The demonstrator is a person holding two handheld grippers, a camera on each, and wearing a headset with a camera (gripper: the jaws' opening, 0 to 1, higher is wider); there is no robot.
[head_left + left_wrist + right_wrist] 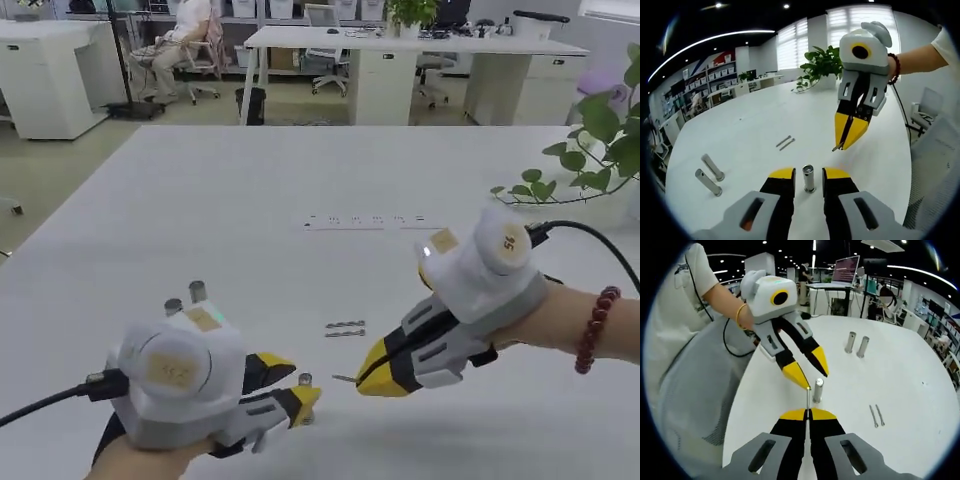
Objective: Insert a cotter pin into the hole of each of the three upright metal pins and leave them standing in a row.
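Pin (809,178): upright, long axis vertical, between spread jaws of left claw (809,173).
Cotter pin (807,399): clamped in closed right claw (808,412), pointing forward, tip near pin's top.
Room: two more pins (713,167) stand well apart on counter (250,200).

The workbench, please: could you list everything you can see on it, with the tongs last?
Upright silver metal pins: three, silver; one between the left tongs, two standing together further off.
Thin metal cotter pins: three, grey; two lying side by side mid-bench, one held by the right tongs.
Leafy potted plant: one, green, bench's far right.
White workbench: one, white.
Left tongs: one, yellow-tipped, open around the pin.
Right tongs: one, yellow-tipped, shut on the cotter pin.
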